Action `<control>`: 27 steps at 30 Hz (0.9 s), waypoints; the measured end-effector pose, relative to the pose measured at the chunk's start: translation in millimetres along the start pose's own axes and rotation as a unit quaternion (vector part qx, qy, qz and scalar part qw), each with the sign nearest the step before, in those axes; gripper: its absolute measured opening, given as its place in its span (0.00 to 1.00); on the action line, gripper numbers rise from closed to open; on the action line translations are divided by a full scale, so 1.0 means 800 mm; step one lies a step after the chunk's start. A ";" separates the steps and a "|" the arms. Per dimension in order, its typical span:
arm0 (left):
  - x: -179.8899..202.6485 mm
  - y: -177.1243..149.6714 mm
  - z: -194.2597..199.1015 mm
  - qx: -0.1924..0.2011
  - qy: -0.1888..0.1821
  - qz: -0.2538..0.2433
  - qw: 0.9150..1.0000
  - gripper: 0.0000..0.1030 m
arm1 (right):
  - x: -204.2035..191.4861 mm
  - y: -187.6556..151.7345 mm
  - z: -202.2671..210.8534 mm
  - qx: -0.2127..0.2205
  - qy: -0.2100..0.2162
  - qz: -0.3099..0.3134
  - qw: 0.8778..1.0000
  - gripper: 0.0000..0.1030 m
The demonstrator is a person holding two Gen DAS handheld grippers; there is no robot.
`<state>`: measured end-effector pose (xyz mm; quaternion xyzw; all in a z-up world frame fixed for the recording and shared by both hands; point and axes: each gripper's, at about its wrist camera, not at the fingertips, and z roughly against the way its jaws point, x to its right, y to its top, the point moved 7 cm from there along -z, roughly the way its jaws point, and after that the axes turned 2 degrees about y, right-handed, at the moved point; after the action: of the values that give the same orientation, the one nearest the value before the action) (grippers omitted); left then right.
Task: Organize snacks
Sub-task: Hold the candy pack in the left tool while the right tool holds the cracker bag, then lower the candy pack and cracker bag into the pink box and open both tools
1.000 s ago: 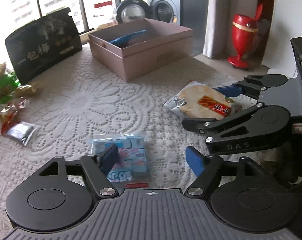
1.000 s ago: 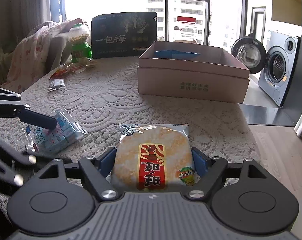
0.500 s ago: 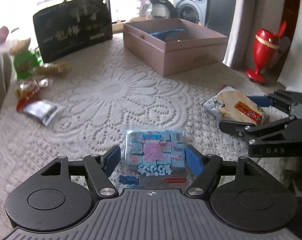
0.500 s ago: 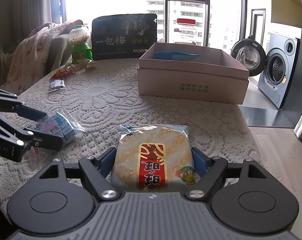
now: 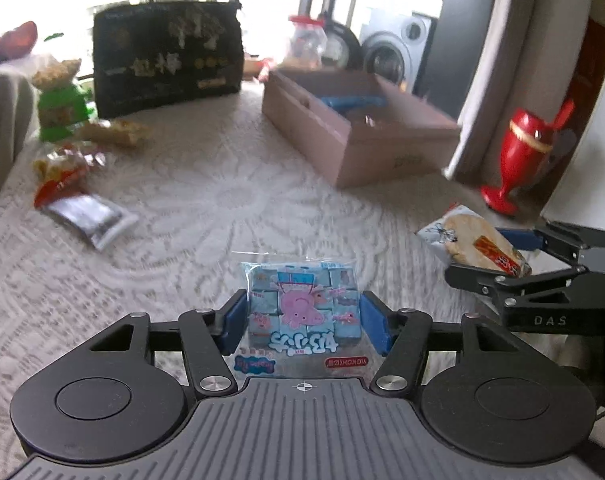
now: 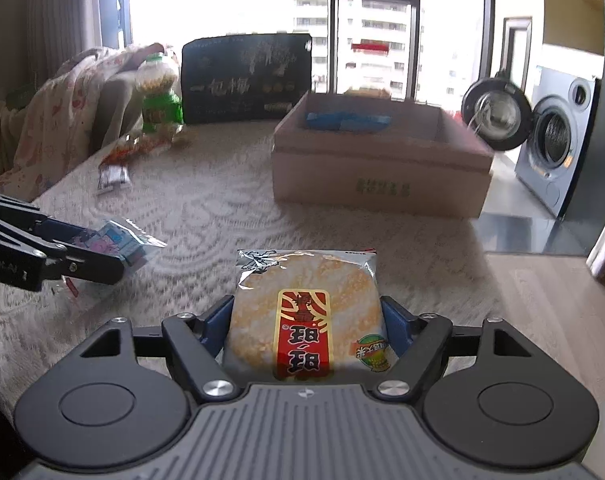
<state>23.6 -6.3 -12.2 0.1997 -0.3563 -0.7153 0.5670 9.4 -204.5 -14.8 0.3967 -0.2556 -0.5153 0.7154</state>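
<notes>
Counter (image 5: 206, 184), lace-covered, contents listed left to right.

- Green-based candy jar (image 5: 60, 114), upright at the far left edge, with loose wrapped snacks just beside it.
- Red and silver snack sachets (image 5: 80, 210), lying flat, near the jar, well apart from both claws.
- Black snack bag (image 5: 166, 66), standing upright at the back of the counter, against the window.
- Left claw (image 5: 304, 320): jaws have just been closing; the blue pads now stand against both sides of the blue cartoon snack pack (image 5: 302, 308). The pack sits crosswise between them, printed face up, its lower edge towards the claw body. In the right wrist view the same pack (image 6: 114, 244) shows at the left, in that claw's grip just over the lace.
- Pink open box (image 5: 354, 128), behind and to the right of centre, holding a blue packet (image 6: 346, 122) against its far wall.
- Right claw (image 6: 306, 326): jaws have just been closing and pinch the rice cracker packet (image 6: 306, 316) by its two long sides, red label facing up. It sits near the counter's front right edge, well short of the box.
- Red goblet-shaped object (image 5: 522, 152), on the floor beyond the counter.
- Washing machine (image 6: 558, 152), door open, far right.
</notes>
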 end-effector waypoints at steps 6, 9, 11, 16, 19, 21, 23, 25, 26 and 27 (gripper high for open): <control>-0.007 0.083 0.044 0.077 -0.011 0.029 0.997 0.64 | 0.019 0.077 0.040 0.062 -0.012 0.024 0.998 0.74; 0.002 0.124 0.054 0.100 -0.038 0.043 0.993 0.64 | 0.039 0.120 0.058 0.088 -0.019 0.025 0.996 0.74; 0.012 0.154 0.046 0.107 -0.063 0.052 0.991 0.64 | 0.059 0.149 0.065 0.100 -0.030 0.020 0.994 0.74; 0.034 0.232 -0.029 0.100 -0.106 0.080 0.986 0.64 | 0.124 0.209 0.056 0.107 -0.058 -0.008 0.993 0.74; 0.056 0.263 -0.102 0.072 -0.146 0.107 0.981 0.64 | 0.156 0.233 0.033 0.097 -0.078 -0.021 0.992 0.74; 0.072 0.269 -0.152 0.046 -0.166 0.110 0.979 0.64 | 0.172 0.244 0.014 0.087 -0.086 -0.024 0.992 0.74; 0.086 0.264 -0.205 0.013 -0.150 0.088 0.985 0.64 | 0.181 0.250 -0.008 0.078 -0.084 -0.032 0.993 0.74; 0.089 0.254 -0.239 -0.001 -0.114 0.064 0.991 0.63 | 0.190 0.256 -0.037 0.063 -0.075 -0.051 0.994 0.74; 0.087 0.249 -0.244 0.001 -0.110 0.065 0.992 0.62 | 0.193 0.257 -0.054 0.051 -0.068 -0.065 0.994 0.74; 0.083 0.246 -0.243 0.006 -0.121 0.075 0.990 0.62 | 0.195 0.257 -0.071 0.038 -0.060 -0.078 0.994 0.74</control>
<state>271.5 -145.0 11.0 0.0882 -0.4404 -0.6875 0.5706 216.2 -301.9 117.5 0.4107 -0.2856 -0.5826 0.6406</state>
